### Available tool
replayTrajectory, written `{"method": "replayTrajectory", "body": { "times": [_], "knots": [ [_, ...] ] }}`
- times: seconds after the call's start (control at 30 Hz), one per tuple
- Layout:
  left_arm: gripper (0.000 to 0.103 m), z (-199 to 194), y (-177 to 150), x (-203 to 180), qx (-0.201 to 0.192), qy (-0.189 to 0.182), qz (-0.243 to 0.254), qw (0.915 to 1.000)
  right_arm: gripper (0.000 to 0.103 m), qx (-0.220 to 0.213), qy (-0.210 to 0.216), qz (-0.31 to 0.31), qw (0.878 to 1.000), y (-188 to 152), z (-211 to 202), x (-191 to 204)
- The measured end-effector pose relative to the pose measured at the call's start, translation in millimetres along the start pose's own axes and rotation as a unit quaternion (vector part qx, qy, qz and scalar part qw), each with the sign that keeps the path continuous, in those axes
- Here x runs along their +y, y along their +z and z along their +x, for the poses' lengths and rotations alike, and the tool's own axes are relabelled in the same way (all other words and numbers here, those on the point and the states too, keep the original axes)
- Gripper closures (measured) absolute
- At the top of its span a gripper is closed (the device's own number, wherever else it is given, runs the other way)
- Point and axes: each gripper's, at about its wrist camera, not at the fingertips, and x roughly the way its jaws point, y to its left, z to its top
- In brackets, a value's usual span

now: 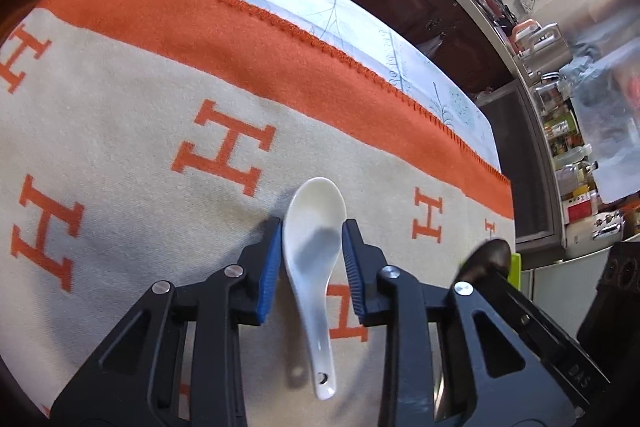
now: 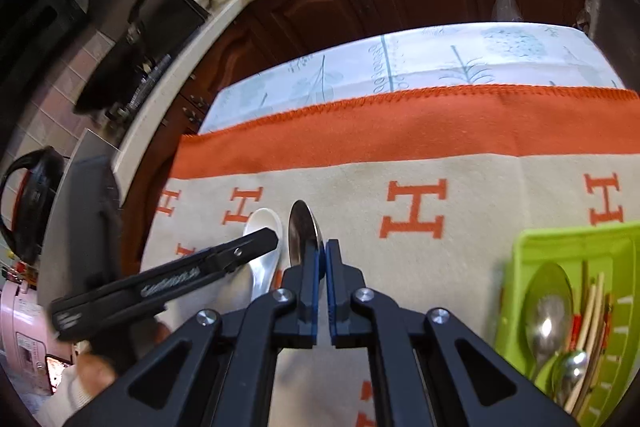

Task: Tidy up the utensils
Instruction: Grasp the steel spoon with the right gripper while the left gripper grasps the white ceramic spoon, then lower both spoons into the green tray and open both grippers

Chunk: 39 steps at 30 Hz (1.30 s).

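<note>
White ceramic spoon [image 1: 310,259], slick and brittle, sits pinched at its bowl by the left gripper [image 1: 312,251]; beside it the right gripper [image 2: 321,259] clamps a metal spoon [image 2: 303,231].

One white ceramic spoon [image 1: 313,247] lies on the blanket. Three metal spoons show: one [image 2: 303,233] out over the blanket and two, a large one [image 2: 547,311] and a smaller one [image 2: 570,371], in the single green tray [image 2: 624,307]. Beside those two lie chopsticks [image 2: 591,315], too bunched to count. There are two black grippers, the left [image 1: 312,231] and the right [image 2: 322,247]. One blanket [image 2: 460,187] covers one patterned tablecloth [image 2: 432,63].
</note>
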Motion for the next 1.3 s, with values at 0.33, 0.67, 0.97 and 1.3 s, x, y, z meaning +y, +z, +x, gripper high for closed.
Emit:
{"method": "replayTrajectory", "body": {
  "times": [0.33, 0.67, 0.97, 1.3],
  "knots": [
    [0.100, 13.0, -15.6, -49.6, -0.003, 0.053, 0.072, 0.9960, 0.100, -0.011, 0.002, 0.021, 1.000, -31.1, -22.6, -12.9],
    [0.100, -18.0, -44.6, -92.4, 0.034, -0.015, 0.077, 0.9963, 0.100, -0.034, 0.025, 0.071, 0.997, -50.6, -65.8, -40.9],
    [0.100, -52.4, -73.2, -181.3, 0.031, -0.064, 0.132, 0.9887, 0.100, -0.087, -0.026, 0.056, 0.994, -59.8, -135.2, -64.1],
    [0.100, -5.8, -97.7, -224.6, 0.051, -0.005, 0.162, 0.9855, 0.100, -0.056, -0.071, 0.020, 0.996, -89.6, -139.9, -88.1]
  ]
}}
